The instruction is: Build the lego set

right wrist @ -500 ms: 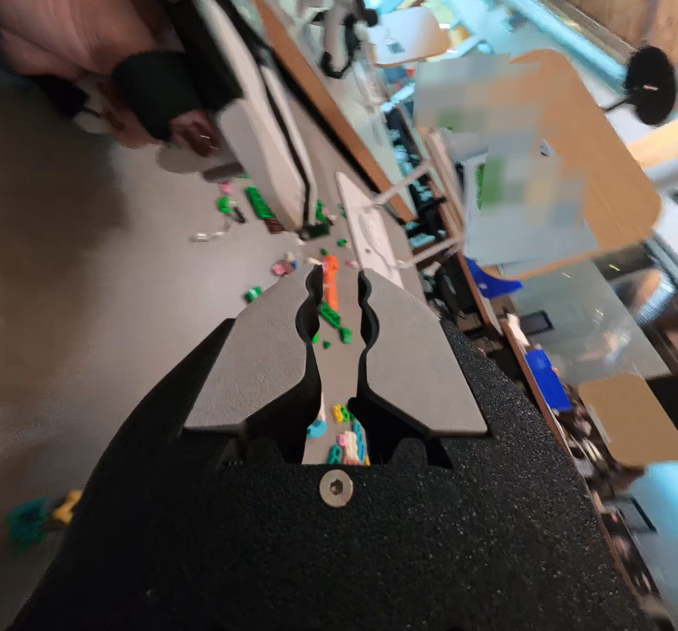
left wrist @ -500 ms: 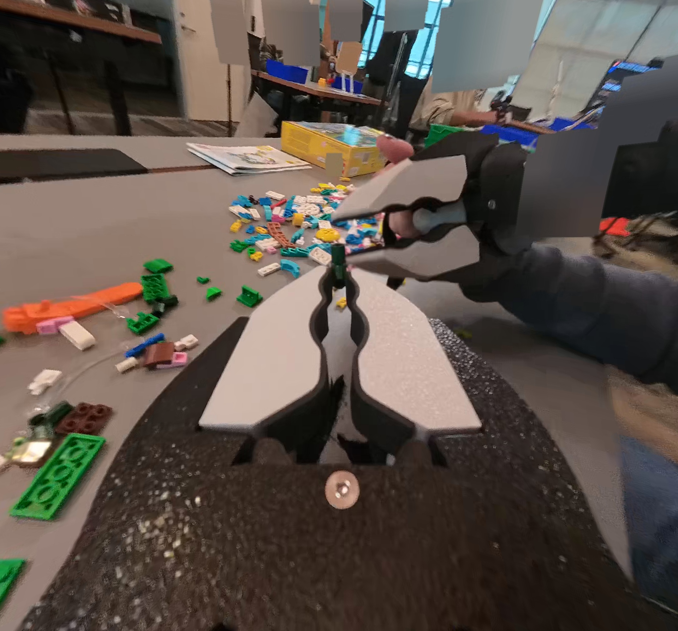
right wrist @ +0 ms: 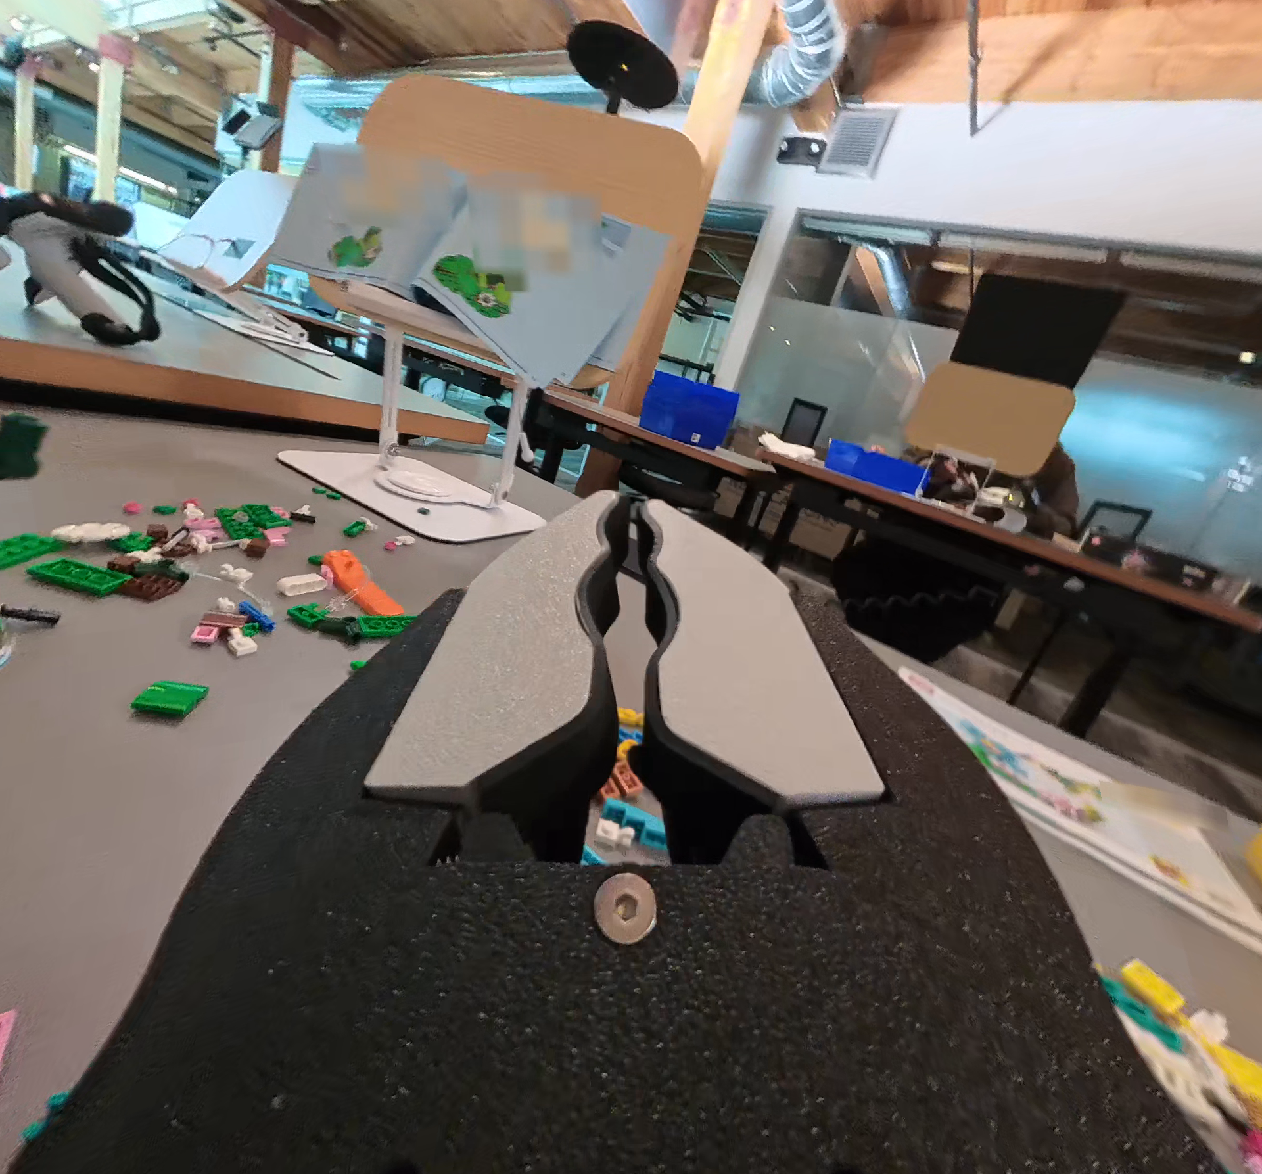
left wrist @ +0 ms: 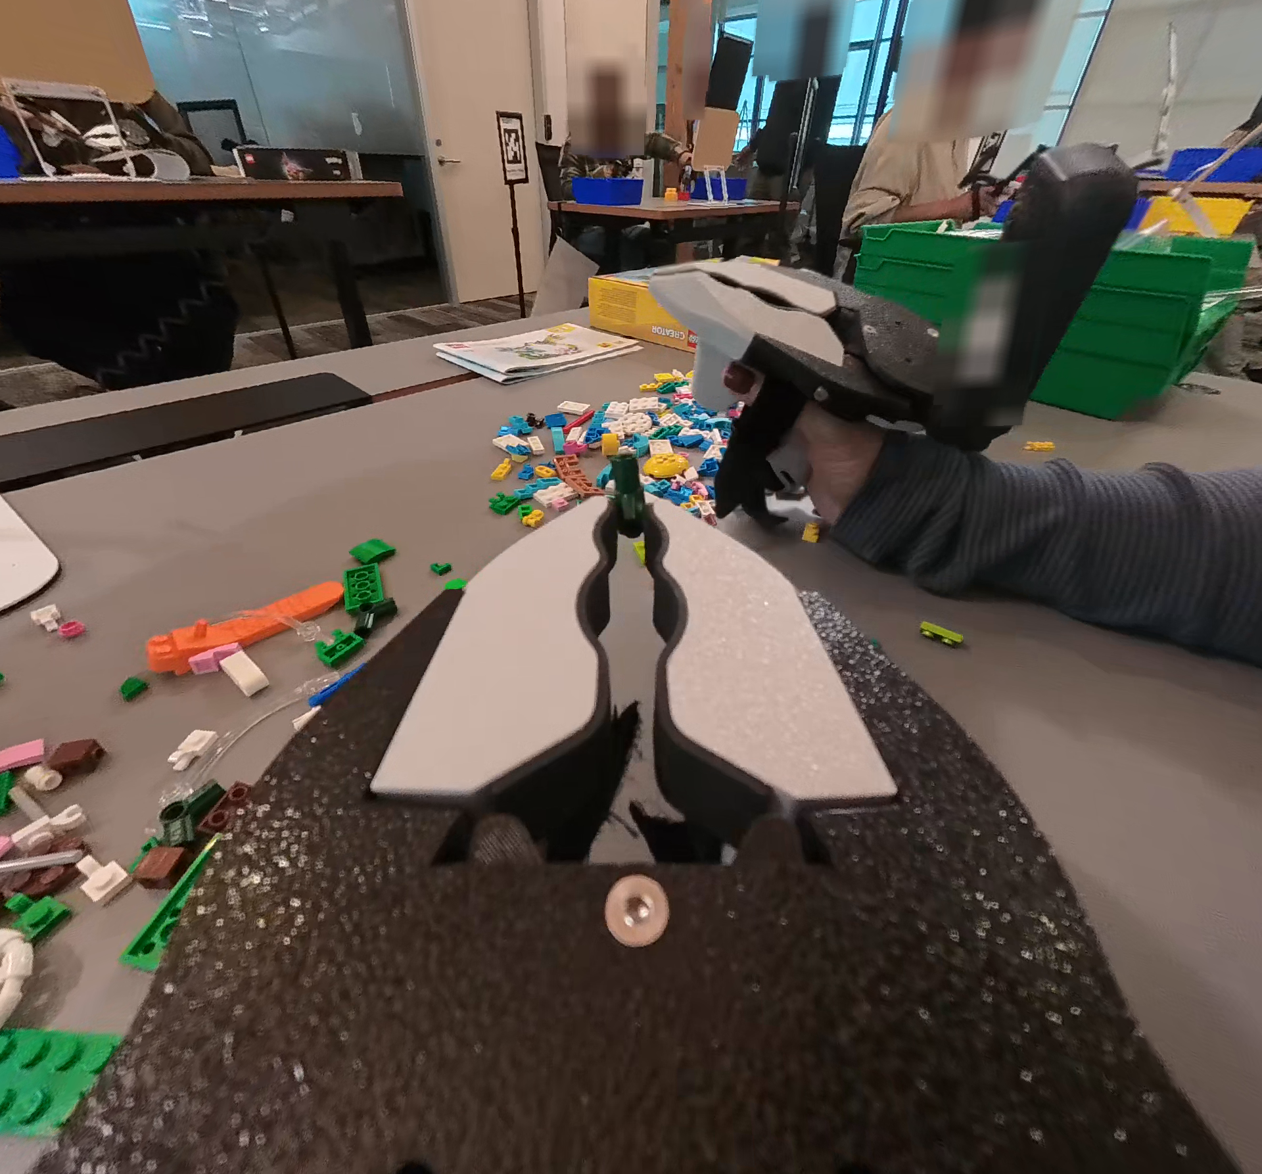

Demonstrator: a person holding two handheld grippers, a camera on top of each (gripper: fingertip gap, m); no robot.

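The left gripper [left wrist: 627, 513] pinches a dark green lego piece [left wrist: 625, 489] at its very fingertips above the grey table [left wrist: 273, 499], the piece's long axis upright and poking up past the tips, while the right gripper [right wrist: 629, 507], fingers nearly closed on nothing, hangs over the loose bricks [left wrist: 601, 444]
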